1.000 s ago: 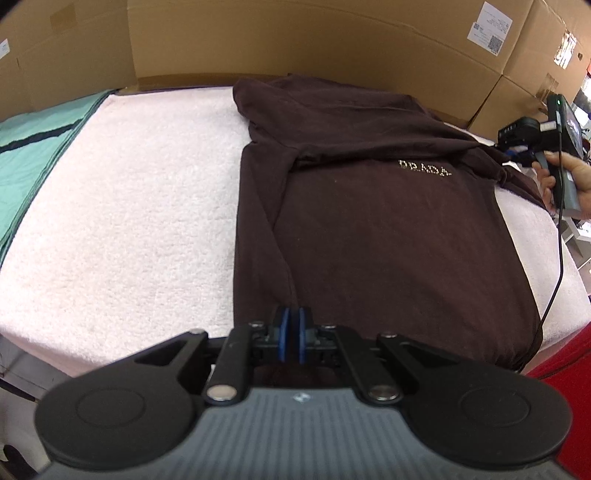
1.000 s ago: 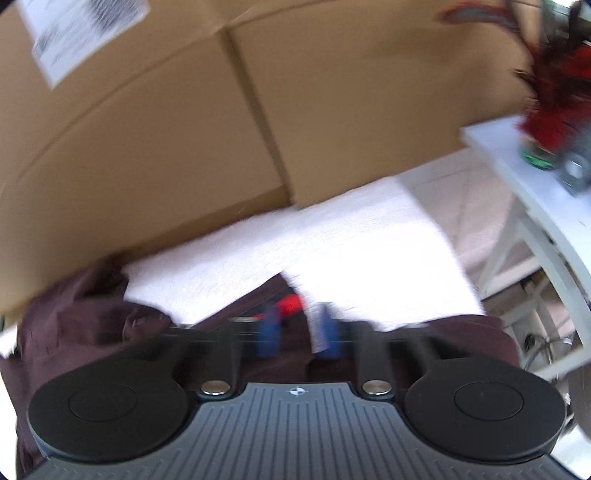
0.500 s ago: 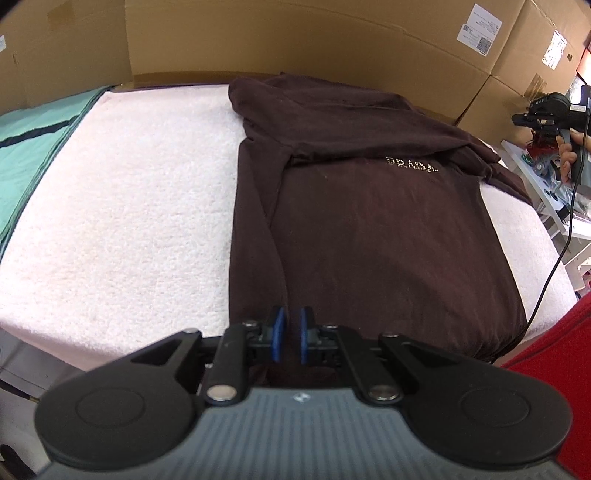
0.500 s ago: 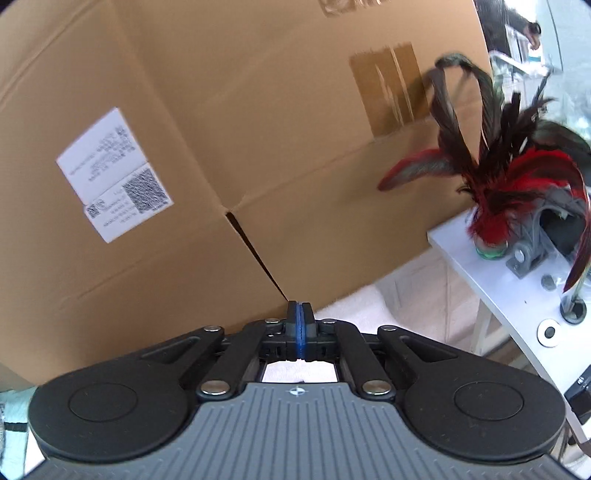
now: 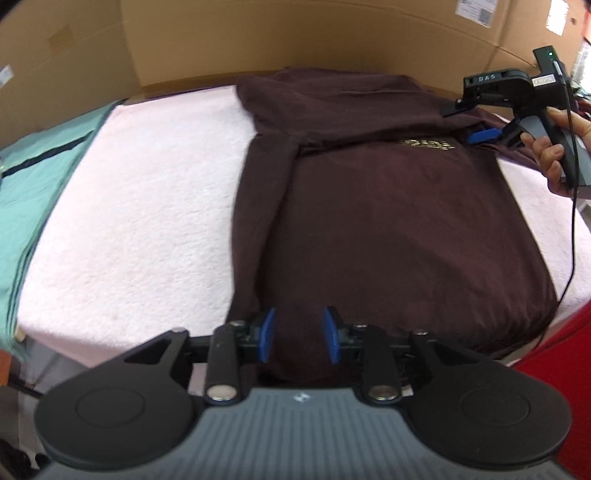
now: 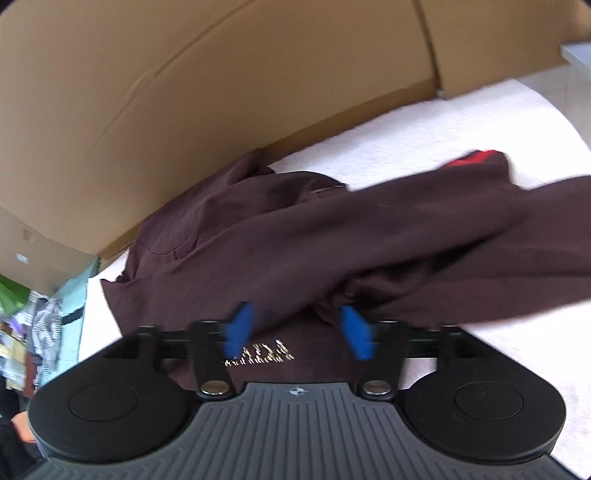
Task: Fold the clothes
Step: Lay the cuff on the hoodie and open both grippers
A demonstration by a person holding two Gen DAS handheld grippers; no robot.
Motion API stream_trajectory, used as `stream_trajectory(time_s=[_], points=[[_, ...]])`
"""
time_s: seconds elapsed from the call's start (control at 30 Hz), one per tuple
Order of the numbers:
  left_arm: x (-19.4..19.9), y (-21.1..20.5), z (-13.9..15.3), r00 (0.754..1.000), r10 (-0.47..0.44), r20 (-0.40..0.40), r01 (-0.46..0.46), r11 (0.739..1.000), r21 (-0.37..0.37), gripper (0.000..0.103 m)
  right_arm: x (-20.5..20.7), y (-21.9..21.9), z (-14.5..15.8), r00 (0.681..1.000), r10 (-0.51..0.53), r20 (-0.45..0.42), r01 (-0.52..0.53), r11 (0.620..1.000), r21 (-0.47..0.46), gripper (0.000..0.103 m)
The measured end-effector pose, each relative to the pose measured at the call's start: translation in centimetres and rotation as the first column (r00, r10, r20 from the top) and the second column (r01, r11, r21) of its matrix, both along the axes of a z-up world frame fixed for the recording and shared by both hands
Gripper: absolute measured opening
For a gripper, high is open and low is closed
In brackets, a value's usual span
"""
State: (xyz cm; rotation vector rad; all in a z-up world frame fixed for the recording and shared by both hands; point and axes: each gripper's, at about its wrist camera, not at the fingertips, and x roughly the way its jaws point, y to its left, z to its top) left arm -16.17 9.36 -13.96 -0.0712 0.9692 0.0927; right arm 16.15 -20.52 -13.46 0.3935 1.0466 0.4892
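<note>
A dark brown shirt with gold lettering lies flat on the pale towel-covered table, its left side folded in. My left gripper is at the near hem. Its jaws are opening, and the blue pads stand apart over the cloth without pressing on it. My right gripper hovers over the chest lettering. Its jaws are also opening, wide, with nothing pinched between them. A bunched sleeve stretches away to the right of it. A hand holds that gripper at the shirt's far right shoulder.
Cardboard boxes wall off the back of the table. A teal cloth lies along the left edge. A black cable hangs at the right, above something red below the table's near right corner.
My left jaws have gone from shut to apart at the hem. The right gripper has swung from facing the cardboard down to over the shirt's chest, and its shut jaws have spread wide.
</note>
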Motion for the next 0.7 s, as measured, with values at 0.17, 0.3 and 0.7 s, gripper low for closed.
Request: stream_trajectory(time_s=[0.17, 0.3, 0.7], points=[[-1.7, 0.0, 0.0, 1.000, 0.028, -0.001, -0.028, 0.996, 0.080, 0.045, -0.8, 1.8, 1.2, 1.000, -0.002, -0.015, 0.002, 1.000, 0.026, 0.054], [-2.0, 0.2, -1.3, 0.999, 0.042, -0.031, -0.039, 0.992, 0.119, 0.047, -2.0, 2.7, 1.2, 0.997, 0.028, -0.075, -0.021, 0.996, 0.088, 0.049], [-2.2, 0.5, -4.1, 0.997, 0.047, -0.065, -0.040, 0.994, 0.102, 0.029, -1.4, 5.9, 0.0, 0.998, -0.047, -0.047, 0.048, 0.999, 0.023, 0.051]])
